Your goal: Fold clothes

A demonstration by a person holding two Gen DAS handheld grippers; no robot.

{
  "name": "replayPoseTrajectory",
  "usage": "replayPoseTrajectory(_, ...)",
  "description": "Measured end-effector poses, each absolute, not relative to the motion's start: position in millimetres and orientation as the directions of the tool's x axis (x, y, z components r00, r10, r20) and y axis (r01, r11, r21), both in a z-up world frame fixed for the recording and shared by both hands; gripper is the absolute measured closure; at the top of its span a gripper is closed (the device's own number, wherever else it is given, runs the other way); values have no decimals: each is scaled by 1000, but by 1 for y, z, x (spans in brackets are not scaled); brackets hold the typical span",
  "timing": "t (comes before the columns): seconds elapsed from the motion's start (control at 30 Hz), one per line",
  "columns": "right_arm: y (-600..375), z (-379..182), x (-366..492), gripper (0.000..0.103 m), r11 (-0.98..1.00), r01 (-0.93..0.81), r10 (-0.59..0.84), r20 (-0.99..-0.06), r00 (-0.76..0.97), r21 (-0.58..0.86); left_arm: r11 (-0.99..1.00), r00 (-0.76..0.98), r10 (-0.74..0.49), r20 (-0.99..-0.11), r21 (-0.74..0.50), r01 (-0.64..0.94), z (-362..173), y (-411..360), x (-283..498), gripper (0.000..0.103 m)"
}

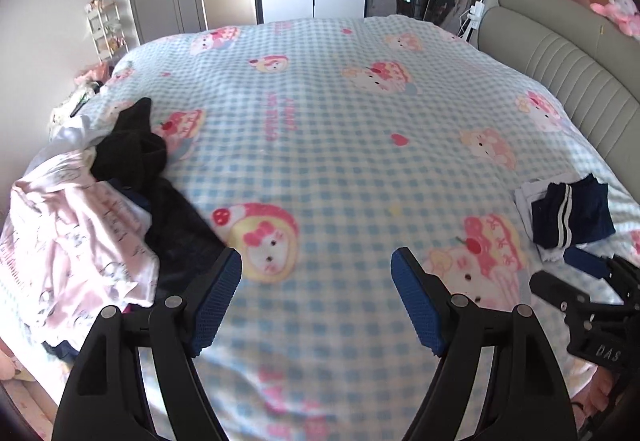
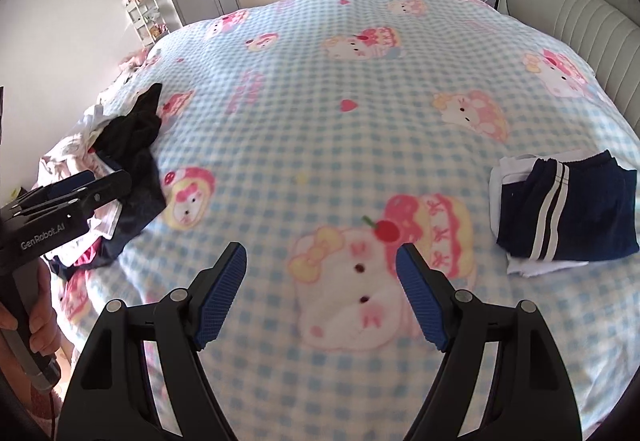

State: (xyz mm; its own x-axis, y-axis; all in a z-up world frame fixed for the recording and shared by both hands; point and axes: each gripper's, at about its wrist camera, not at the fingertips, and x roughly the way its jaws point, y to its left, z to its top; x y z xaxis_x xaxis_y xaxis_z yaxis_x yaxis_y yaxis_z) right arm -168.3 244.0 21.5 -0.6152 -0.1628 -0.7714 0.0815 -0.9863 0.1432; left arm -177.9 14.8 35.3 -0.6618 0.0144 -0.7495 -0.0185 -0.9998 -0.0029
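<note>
A heap of unfolded clothes [image 1: 80, 225] lies at the bed's left edge: pink printed garments, a black garment [image 1: 132, 149] on top and a dark one beside it. The same heap [image 2: 120, 161] shows left in the right wrist view. A folded navy garment with white stripes [image 2: 568, 213] rests on folded white cloth at the right; it also appears as the navy garment [image 1: 568, 213]. My left gripper [image 1: 316, 273] hovers open over the blanket, just right of the heap, holding nothing. My right gripper [image 2: 322, 265] is open and empty over the blanket's middle, left of the folded stack.
The bed carries a blue-checked cartoon blanket [image 1: 320, 89]. A padded grey headboard [image 1: 560, 53] runs along the right. Wardrobe doors, a fridge and a small shelf rack [image 1: 106, 29] stand beyond the far edge. A hand [image 2: 38, 321] grips the left tool's handle.
</note>
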Motion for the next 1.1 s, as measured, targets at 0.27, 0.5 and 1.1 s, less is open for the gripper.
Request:
replayPoseTrajectory(0.27,209,38,-101,12,-990,78,-139,-738,-661,117,-999,-709,30,-704,-44,1,32,-14,-78,21)
replayPoseTrajectory(0.5,197,27,-45,12,-982,68,-177,-745,-643,175,-998,-710,42,-703,-56,-4,20,-10,-21,20)
replayPoseTrajectory(1.1,206,10,16,12,-997,32,-78,-751,-656,76,-998,-697,54,-715,-48,-29,21,19,17,14)
